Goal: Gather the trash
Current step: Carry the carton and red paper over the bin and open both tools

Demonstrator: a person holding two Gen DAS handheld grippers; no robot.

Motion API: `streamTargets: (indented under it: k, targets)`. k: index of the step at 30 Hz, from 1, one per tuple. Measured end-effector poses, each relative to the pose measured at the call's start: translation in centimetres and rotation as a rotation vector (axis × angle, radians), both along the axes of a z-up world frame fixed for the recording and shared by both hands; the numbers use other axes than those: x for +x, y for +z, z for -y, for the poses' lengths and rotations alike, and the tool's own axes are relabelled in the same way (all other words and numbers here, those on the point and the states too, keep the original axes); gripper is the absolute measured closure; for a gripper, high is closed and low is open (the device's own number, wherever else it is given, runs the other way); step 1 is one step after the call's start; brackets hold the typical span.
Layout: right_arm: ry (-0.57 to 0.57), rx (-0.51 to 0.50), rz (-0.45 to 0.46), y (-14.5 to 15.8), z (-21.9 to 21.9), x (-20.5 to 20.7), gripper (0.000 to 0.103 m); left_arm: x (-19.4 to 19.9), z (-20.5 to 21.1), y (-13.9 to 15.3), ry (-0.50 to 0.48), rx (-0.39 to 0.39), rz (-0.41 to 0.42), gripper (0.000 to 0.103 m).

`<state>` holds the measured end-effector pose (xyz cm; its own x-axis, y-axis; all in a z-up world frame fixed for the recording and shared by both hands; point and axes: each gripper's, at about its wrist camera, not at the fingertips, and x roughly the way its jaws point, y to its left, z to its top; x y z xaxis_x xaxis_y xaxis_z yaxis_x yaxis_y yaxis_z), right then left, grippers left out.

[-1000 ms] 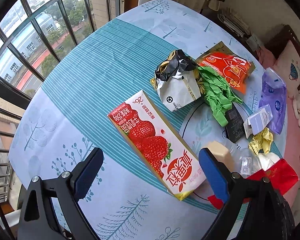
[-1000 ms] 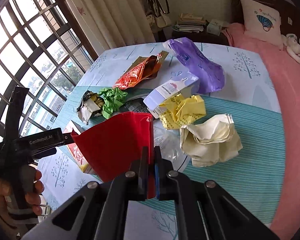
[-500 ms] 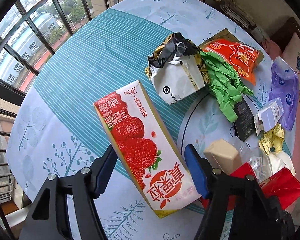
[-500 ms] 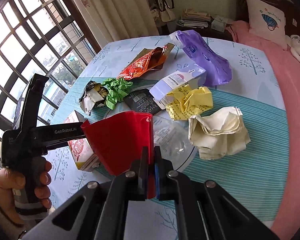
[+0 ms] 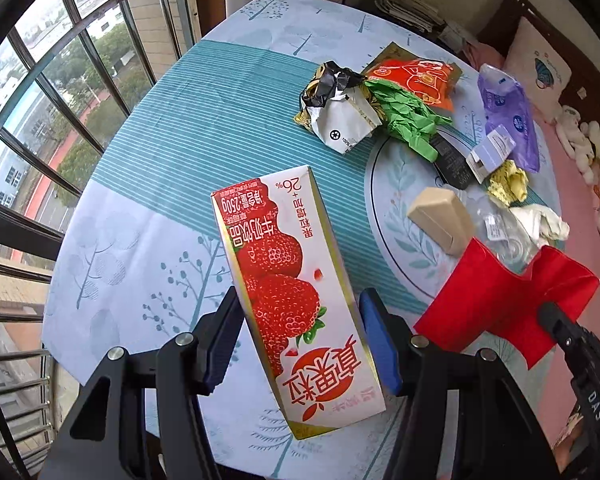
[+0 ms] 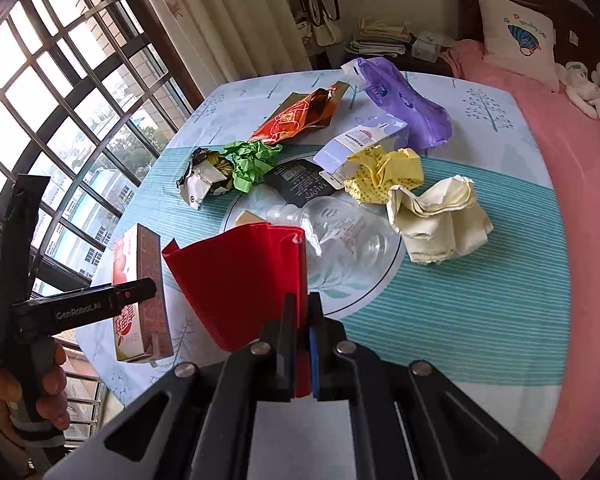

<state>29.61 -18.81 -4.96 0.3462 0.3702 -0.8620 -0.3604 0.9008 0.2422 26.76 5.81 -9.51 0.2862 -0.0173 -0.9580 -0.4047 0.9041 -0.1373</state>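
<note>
The left gripper has its jaws closing around a strawberry milk carton, which stands tilted between the blue pads above the table; the left pad meets the carton's edge, while at the right pad it cannot be told whether pad and carton touch. In the right wrist view the same carton appears at the table's near left edge, gripped by the tool in the person's left hand. The right gripper is pressed together on the rim of a red bag, whose mouth gapes toward the trash. Remaining on the table: a clear plastic bottle just beyond the bag, crumpled cream paper, yellow paper, green paper, a black sachet, an orange snack bag, a purple wrapper and a small lavender box.
</note>
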Motion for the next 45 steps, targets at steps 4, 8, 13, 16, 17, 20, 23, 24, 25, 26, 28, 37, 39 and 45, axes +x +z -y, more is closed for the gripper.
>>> streamTargets:
  k: [4,8,13,16,17,20,23,24,25,26,28,37,39,45]
  targets:
    - [-0.042,-0.007,0.014,0.8,-0.2,-2.7,0.099,-3.0,-0.5,1.6,-0.078,-0.005,0.017,0.046]
    - [-0.114,-0.009,0.024,1.5,-0.6,-6.4,0.099,-6.1,-1.3,3.2,-0.172,-0.010,0.042,0.046]
    - [-0.221,0.007,0.029,2.0,-1.8,-12.4,0.099,-10.9,-2.2,5.1,-0.318,0.016,0.078,0.046]
    - [-0.279,0.014,0.027,2.0,-3.0,-16.3,0.099,-14.2,-2.9,6.1,-0.407,0.038,0.103,0.046]
    - [-0.296,0.015,0.027,2.0,-3.5,-17.7,0.099,-15.5,-3.2,6.3,-0.436,0.040,0.112,0.046]
    - [-0.330,0.008,0.035,1.9,-4.7,-21.6,0.099,-18.5,-3.7,6.5,-0.501,0.044,0.127,0.046]
    - [-0.358,-0.004,0.024,1.5,-5.6,-25.1,0.099,-21.3,-4.0,6.2,-0.550,0.032,0.123,0.046]
    - [-0.366,-0.009,0.017,1.3,-5.7,-26.2,0.099,-22.2,-4.1,6.1,-0.566,0.026,0.118,0.046]
    - [-0.376,-0.018,0.008,1.1,-5.8,-27.3,0.099,-23.0,-4.0,5.8,-0.582,0.022,0.111,0.046]
    - [-0.387,-0.024,-0.003,0.8,-5.8,-28.2,0.099,-23.9,-3.8,5.5,-0.601,0.019,0.102,0.046]
    - [-0.410,-0.031,-0.027,0.3,-5.4,-29.7,0.099,-25.2,-3.2,4.8,-0.632,0.011,0.084,0.046]
    - [-0.493,-0.060,-0.159,-5.5,-3.3,-34.8,0.099,-28.8,1.2,-0.8,-0.739,-0.023,-0.044,0.046]
    - [-0.503,-0.066,-0.188,-7.6,-3.0,-35.5,0.099,-29.0,2.1,-3.0,-0.756,-0.026,-0.084,0.046]
    - [-0.543,-0.081,-0.276,-15.5,-2.4,-35.6,0.099,-28.1,4.1,-12.1,-0.746,-0.038,-0.208,0.046]
